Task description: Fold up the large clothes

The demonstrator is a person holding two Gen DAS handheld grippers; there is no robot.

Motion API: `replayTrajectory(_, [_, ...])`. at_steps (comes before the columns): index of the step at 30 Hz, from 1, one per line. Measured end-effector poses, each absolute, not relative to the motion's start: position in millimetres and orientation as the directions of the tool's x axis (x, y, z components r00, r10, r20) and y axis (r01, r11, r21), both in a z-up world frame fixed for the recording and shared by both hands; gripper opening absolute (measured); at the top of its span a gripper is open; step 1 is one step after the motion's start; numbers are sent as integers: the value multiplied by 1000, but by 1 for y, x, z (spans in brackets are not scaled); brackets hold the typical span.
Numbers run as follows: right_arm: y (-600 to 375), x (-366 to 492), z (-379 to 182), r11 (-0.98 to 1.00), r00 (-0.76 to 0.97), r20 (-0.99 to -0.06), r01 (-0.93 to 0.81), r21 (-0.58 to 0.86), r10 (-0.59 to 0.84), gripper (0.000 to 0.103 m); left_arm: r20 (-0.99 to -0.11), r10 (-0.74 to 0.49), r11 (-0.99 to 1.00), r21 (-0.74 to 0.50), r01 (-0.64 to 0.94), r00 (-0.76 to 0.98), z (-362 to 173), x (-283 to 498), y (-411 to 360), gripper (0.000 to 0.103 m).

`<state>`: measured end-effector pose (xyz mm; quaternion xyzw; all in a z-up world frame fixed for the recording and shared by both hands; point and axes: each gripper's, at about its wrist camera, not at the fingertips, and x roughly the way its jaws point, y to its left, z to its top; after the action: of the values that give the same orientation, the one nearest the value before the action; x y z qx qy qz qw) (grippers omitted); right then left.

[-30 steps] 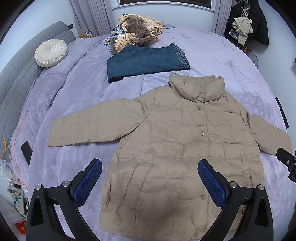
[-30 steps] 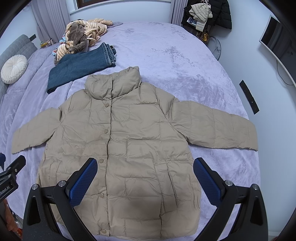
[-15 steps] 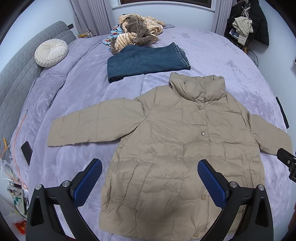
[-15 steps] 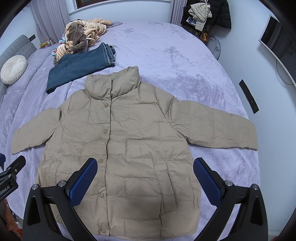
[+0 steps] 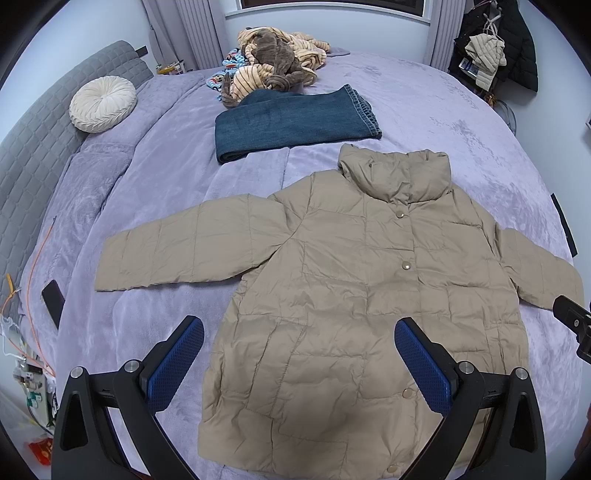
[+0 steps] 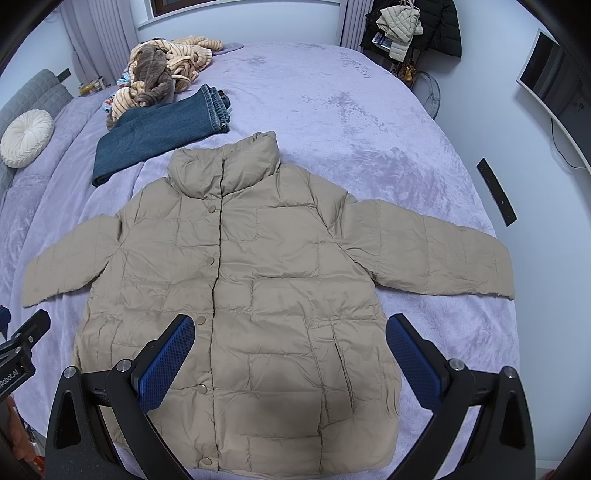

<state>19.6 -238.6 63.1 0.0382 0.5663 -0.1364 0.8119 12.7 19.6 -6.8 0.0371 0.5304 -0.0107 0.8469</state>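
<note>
- Lavender plush bedding (image 5: 461, 122) covers a wide bed that fills both views, with a grey quilted headboard (image 5: 40, 147) along its left edge and pale walls behind.
- Spread flat on the bed, front side up and snapped closed, lies a tan quilted puffer jacket (image 5: 354, 295), collar pointing toward the far wall and both sleeves stretched out to the sides.
- Hovering above the jacket's hem end, the left gripper (image 5: 299, 360) has its jaws spread wide and holds nothing; seen past them, its blue-padded left finger sits over bare bedding just outside the jacket's left edge, while the right one sits over the lower right front panel.
- Likewise gaping wide with nothing held, the right gripper (image 6: 290, 354) frames the lower front of the jacket (image 6: 258, 295); its left pad lines up near the snap placket, and its right pad over the jacket's right side edge below the sleeve.
- Neither gripper touches the fabric.
- Beyond the collar rest folded blue jeans (image 5: 291, 122), and past them a heap of striped and brown clothes (image 5: 273, 70).
- A round cream cushion (image 5: 101, 103) leans by the headboard.
- Dark coats (image 6: 413, 27) hang in the far right corner.
</note>
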Motion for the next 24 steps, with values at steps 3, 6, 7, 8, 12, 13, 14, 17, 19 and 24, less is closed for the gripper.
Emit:
replayTrajectory(3, [-239,20,63,960,321,-930,265,-93,-178,103,-899,21,997,52,57,438,-7,13,20,103])
replayTrajectory(6, [-239,20,63,960,321,-930,265,-93,-179,103,-899,21,997,51,57,437,-7,13,20,103])
replayTrajectory(7, [-239,20,63,960,321,-930,265,-93,-179,103,-899,20,997,51,59,437,-7,13,19,103])
replayTrajectory(8, [-238,21,62,960,320,-930,265,-93,-179,103,-899,21,997,52,59,437,-6,13,19,103])
replayTrajectory(12, [-238,21,63,960,322,-930,263,-94,-179,103,-899,19,997,50,58,437,-7,13,20,103])
replayTrajectory(13, [-238,19,63,960,321,-930,264,-93,-179,103,-899,21,997,51,59,437,-6,13,19,103])
replayTrajectory(14, [-238,20,63,960,321,-930,264,-94,-179,103,-899,20,997,51,59,437,-7,13,19,103])
replayTrajectory(17, [-238,20,63,960,320,-930,264,-94,-179,103,-899,20,997,50,56,438,-7,13,21,103])
replayTrajectory(19, [-238,19,64,960,320,-930,264,-94,-179,103,-899,21,997,50,56,438,-7,13,21,103])
replayTrajectory(24, [-237,21,63,960,319,-930,264,-96,-181,103,-898,19,997,48,54,440,-8,12,23,103])
